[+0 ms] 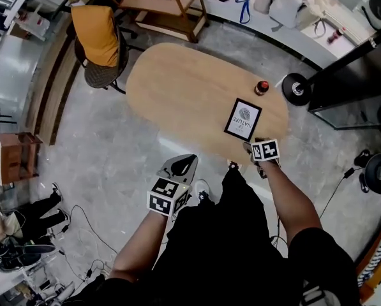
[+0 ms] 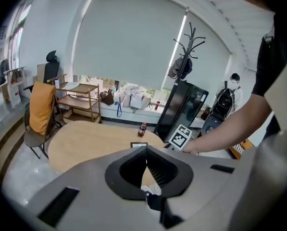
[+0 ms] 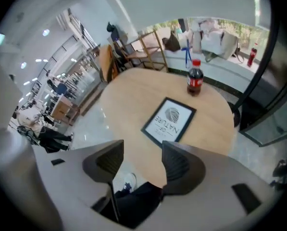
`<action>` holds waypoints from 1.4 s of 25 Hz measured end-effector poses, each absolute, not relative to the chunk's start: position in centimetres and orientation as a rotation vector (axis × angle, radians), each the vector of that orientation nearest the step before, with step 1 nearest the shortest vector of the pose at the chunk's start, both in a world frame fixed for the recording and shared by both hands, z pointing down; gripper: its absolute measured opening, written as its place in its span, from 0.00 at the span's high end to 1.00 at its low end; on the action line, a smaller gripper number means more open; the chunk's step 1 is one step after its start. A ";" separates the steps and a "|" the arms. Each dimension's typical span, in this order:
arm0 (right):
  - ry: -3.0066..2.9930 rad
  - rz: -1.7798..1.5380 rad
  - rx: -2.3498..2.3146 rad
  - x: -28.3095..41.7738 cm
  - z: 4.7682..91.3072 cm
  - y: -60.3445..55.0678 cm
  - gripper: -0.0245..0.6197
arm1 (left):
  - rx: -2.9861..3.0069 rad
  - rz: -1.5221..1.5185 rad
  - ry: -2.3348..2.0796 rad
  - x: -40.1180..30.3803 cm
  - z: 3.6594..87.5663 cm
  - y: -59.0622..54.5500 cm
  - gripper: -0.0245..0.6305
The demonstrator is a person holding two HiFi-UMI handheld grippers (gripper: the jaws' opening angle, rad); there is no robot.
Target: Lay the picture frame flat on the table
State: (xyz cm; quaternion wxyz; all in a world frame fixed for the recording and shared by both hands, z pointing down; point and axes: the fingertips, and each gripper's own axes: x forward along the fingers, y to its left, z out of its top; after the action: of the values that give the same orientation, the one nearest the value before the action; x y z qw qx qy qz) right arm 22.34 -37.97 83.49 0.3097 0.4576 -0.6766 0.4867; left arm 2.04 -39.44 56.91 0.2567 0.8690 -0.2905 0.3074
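The black picture frame [image 1: 242, 119] lies flat, face up, near the right end of the oval wooden table [image 1: 177, 88]; its white print shows clearly in the right gripper view [image 3: 169, 121]. My right gripper [image 1: 254, 149] hangs just off the table's near edge, short of the frame. Its jaws [image 3: 142, 150] stand open with nothing between them. My left gripper [image 1: 182, 166] is over the floor, left of the right one and clear of the table. Its jaw tips [image 2: 145, 149] meet, shut on nothing. Past them a sliver of the frame [image 2: 139, 144] shows.
A cola bottle [image 1: 261, 87] stands on the table just beyond the frame. A chair with an orange cloth [image 1: 101, 40] and a wooden cart [image 1: 164, 5] stand behind the table, a black cabinet [image 1: 350, 81] to its right. Cables [image 1: 82, 234] lie on the floor.
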 end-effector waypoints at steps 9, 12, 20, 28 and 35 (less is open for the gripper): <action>-2.130 1.268 1.635 15.9 62.3 -31.6 0.75 | 2.545 0.686 -0.638 -1.1 50.5 -34.6 0.96; -2.261 1.246 1.737 14.3 56.6 -28.3 0.93 | 2.560 0.606 -0.598 -1.8 48.9 -32.5 0.96; -2.456 1.131 1.779 12.0 48.2 -21.5 0.96 | 2.631 0.655 -0.480 -0.9 48.2 -26.6 0.96; -2.453 0.970 1.689 12.0 46.9 -17.9 0.96 | 2.674 0.699 -0.519 -1.1 48.1 -22.9 0.96; -2.453 0.841 1.649 16.3 44.9 -12.7 0.96 | 2.627 0.617 -0.589 3.6 47.4 -20.0 0.96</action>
State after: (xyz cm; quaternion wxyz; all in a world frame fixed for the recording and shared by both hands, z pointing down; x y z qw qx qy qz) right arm 16.27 -12.75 44.94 0.0344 0.5362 -0.7978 0.2735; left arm 3.61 -19.97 47.37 0.1884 0.9341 -0.2096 0.2194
